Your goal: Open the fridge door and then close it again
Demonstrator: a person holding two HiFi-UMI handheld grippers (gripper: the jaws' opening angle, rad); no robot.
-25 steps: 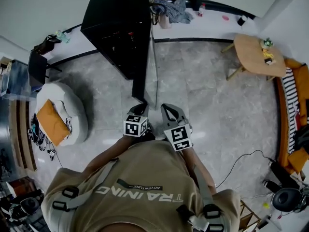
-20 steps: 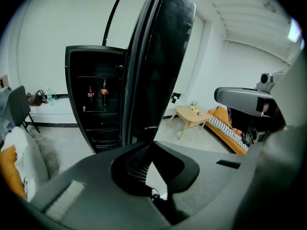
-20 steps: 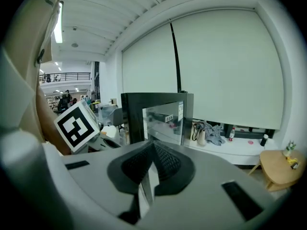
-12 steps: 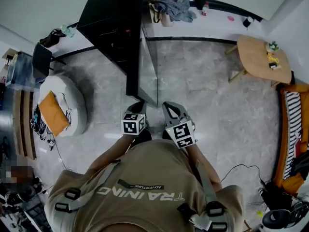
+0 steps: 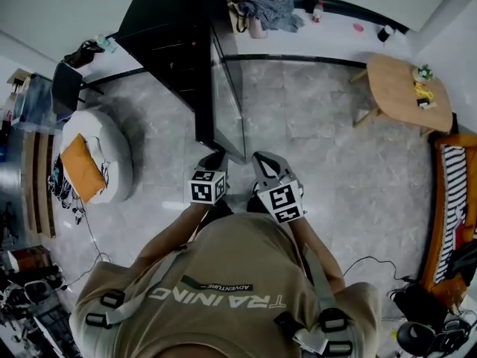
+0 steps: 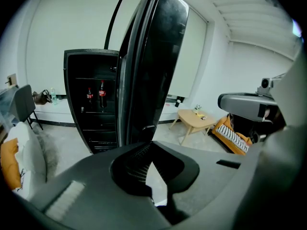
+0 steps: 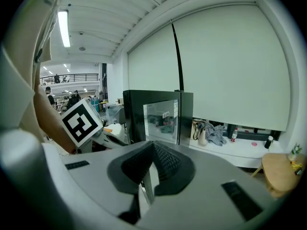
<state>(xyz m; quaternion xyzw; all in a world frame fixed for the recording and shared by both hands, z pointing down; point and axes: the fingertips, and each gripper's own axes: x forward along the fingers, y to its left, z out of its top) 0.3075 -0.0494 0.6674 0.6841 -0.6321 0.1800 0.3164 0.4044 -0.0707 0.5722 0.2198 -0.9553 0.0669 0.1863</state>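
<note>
Tall black fridge (image 5: 168, 39) ahead, its glass-fronted door (image 5: 227, 107) standing open just before the left gripper (image 5: 216, 159) and right gripper (image 5: 264, 162), round white pouffe (image 5: 112, 146) to its left, round wooden table (image 5: 402, 80) well to the right.

Fridge (image 5: 175, 32): one
Fridge door (image 5: 225, 88): one
Bottles (image 6: 89, 96) (image 6: 101, 93) inside fridge: two
Grippers: two, left gripper (image 5: 216, 159), right gripper (image 5: 263, 159)
Round table (image 5: 387, 86): one
Orange cushion (image 5: 80, 167): one

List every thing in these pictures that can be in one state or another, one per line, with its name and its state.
Fridge door, open, swung well out from the fridge.
Two bottles, upright inside the fridge.
Left hand-held gripper, jaws together, nothing between them.
Right hand-held gripper, jaws together, nothing between them.
</note>
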